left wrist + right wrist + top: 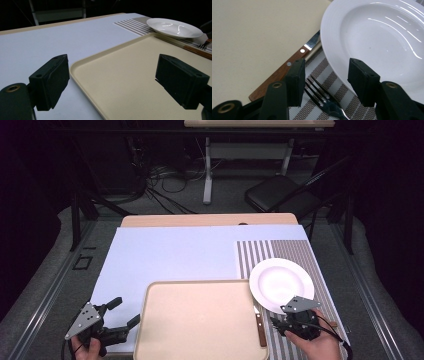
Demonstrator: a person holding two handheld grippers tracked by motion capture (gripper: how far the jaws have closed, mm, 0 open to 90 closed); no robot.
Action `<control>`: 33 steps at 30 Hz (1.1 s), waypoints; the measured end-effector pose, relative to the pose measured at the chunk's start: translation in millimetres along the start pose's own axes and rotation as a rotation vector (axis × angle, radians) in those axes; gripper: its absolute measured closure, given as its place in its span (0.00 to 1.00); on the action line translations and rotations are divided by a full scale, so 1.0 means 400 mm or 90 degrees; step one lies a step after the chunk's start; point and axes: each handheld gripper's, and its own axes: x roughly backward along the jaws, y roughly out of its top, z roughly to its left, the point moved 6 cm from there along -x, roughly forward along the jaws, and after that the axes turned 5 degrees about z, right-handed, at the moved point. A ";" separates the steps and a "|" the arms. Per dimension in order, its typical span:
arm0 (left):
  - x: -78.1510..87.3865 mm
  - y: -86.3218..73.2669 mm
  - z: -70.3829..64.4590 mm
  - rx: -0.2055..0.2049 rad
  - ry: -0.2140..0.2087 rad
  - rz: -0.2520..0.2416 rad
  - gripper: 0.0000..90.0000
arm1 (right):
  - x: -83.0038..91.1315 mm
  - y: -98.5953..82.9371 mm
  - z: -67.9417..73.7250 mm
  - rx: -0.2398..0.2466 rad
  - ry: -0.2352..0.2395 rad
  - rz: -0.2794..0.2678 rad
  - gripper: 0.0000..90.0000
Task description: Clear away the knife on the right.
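Reaching is the step in hand: right gripper (325, 80), jaws apart and empty, straddles the silver metal fork (324, 100) lying on the striped placemat (322, 67) beside the white round plate (374, 37). Next, lower and close. Left gripper (112, 82) gapes wide over the beige plastic tray (130, 75).

Glossy white plate (382, 37), shiny metal fork (324, 100), wooden-handled knife (284, 70)

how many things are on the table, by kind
tray: 1
plate: 1
knife: 1
fork: 1
striped placemat: 1
total: 5
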 end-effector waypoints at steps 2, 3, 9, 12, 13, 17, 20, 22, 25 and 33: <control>0.001 0.000 0.001 -0.002 0.003 0.001 0.14 | 0.006 -0.001 -0.011 0.003 -0.015 -0.015 0.52; 0.001 -0.001 0.001 -0.001 0.003 0.002 0.14 | 0.010 -0.003 -0.017 0.003 -0.025 -0.020 0.51; 0.007 0.000 0.001 0.000 0.006 -0.003 0.14 | 0.033 -0.023 -0.049 -0.018 -0.051 -0.026 0.47; 0.007 0.001 -0.001 -0.001 0.006 -0.004 0.14 | 0.041 -0.039 -0.063 -0.034 -0.074 -0.022 0.44; 0.007 0.002 -0.002 -0.003 0.008 -0.001 0.14 | 0.043 -0.044 -0.066 -0.034 -0.076 -0.022 0.44; 0.004 0.003 -0.006 -0.010 0.009 0.003 0.14 | 0.051 -0.064 -0.082 -0.066 -0.088 -0.030 0.39; 0.005 0.004 -0.006 -0.007 0.010 0.000 0.14 | 0.059 -0.077 -0.099 -0.089 -0.109 -0.043 0.30; 0.005 0.004 -0.006 -0.001 0.009 -0.002 0.14 | 0.065 -0.083 -0.106 -0.097 -0.117 -0.059 0.25; 0.005 0.005 -0.004 -0.002 0.007 -0.004 0.14 | 0.064 -0.090 -0.108 -0.104 -0.117 -0.063 0.19; 0.007 0.004 -0.003 -0.002 0.009 -0.003 0.14 | 0.051 -0.097 -0.109 -0.098 -0.124 -0.063 0.12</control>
